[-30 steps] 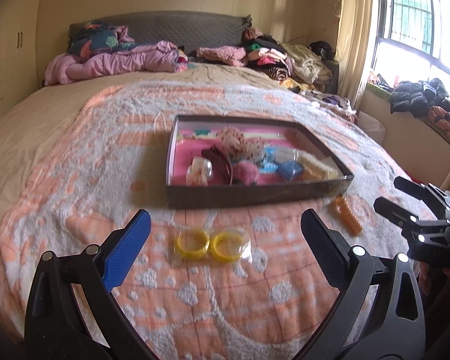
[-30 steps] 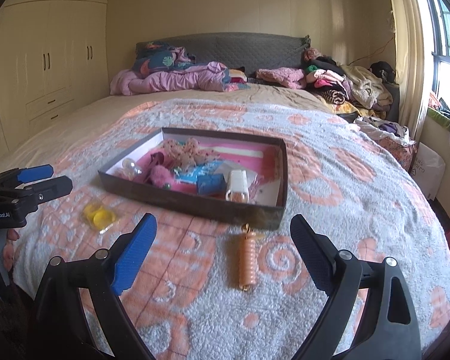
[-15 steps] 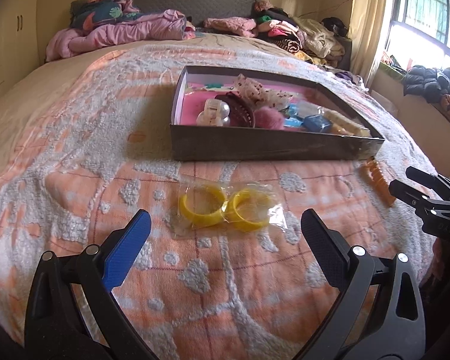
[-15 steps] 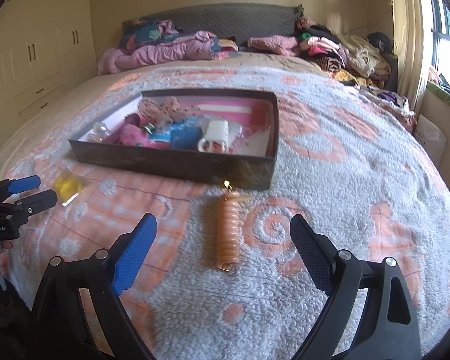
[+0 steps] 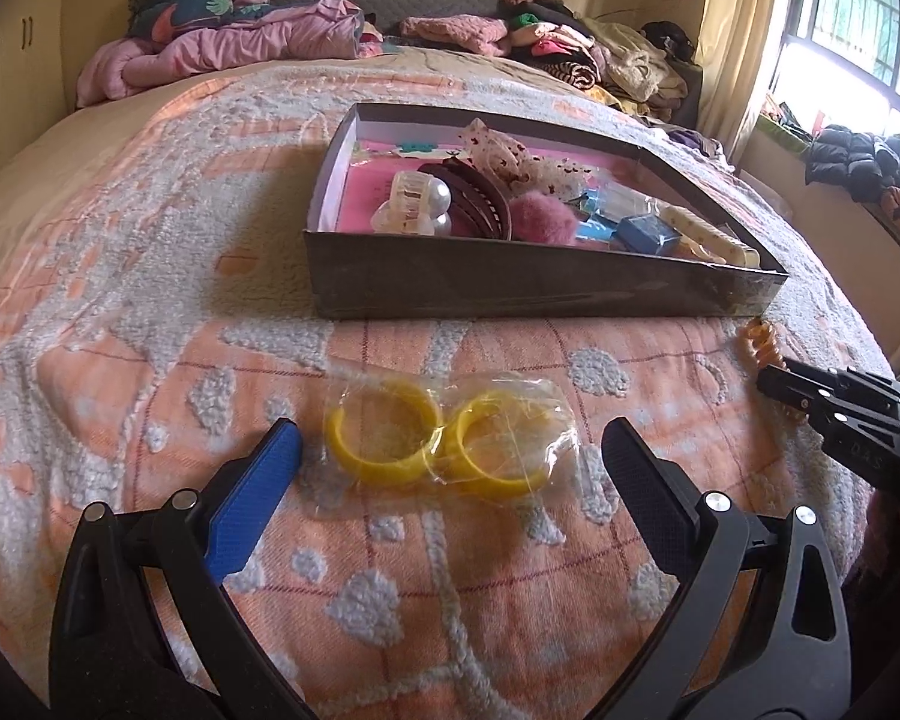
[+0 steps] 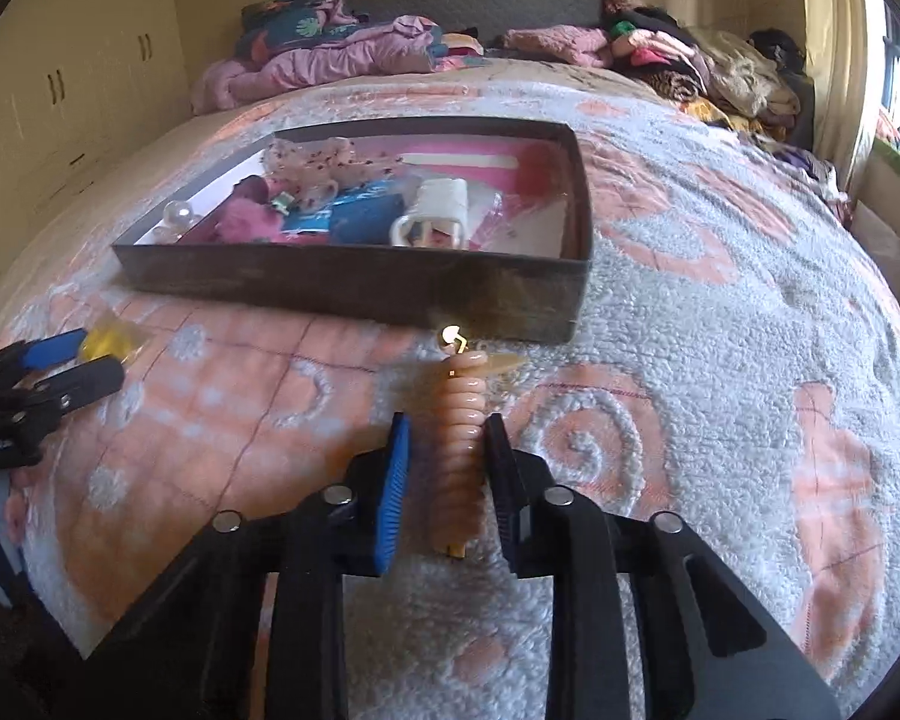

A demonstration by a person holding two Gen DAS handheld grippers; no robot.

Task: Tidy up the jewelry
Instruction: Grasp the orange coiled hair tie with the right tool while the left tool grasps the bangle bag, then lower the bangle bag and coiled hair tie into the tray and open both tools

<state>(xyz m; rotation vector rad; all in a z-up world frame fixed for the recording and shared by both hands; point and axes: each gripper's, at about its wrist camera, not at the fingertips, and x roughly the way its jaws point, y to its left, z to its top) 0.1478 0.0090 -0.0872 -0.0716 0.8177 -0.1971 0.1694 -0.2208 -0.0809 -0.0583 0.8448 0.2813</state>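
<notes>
Two yellow bangles (image 5: 384, 438) in a clear bag lie on the bedspread between the wide-apart fingers of my open left gripper (image 5: 450, 429), which touches neither. An orange ribbed spiral piece (image 6: 462, 396) with a gold clasp lies just in front of the dark box (image 6: 330, 282). My right gripper (image 6: 446, 420) is shut on its middle, still down on the blanket. From the left wrist the right gripper (image 5: 810, 396) shows at the right edge over the orange piece (image 5: 762, 342). The box (image 5: 510, 291) holds several hair clips, a pompom and small packets.
A fluffy peach-and-white bedspread (image 6: 660, 312) covers the bed. Pink bedding (image 5: 240, 42) and piled clothes (image 5: 600, 48) lie at the headboard. Wardrobes (image 6: 78, 78) stand on the left, a window (image 5: 840, 12) with dark clothes below it on the right.
Both grippers have sunk toward the bedspread. The right gripper's jaws, wide apart before, have closed on the orange spiral piece. The left gripper now straddles the bangle bag.
</notes>
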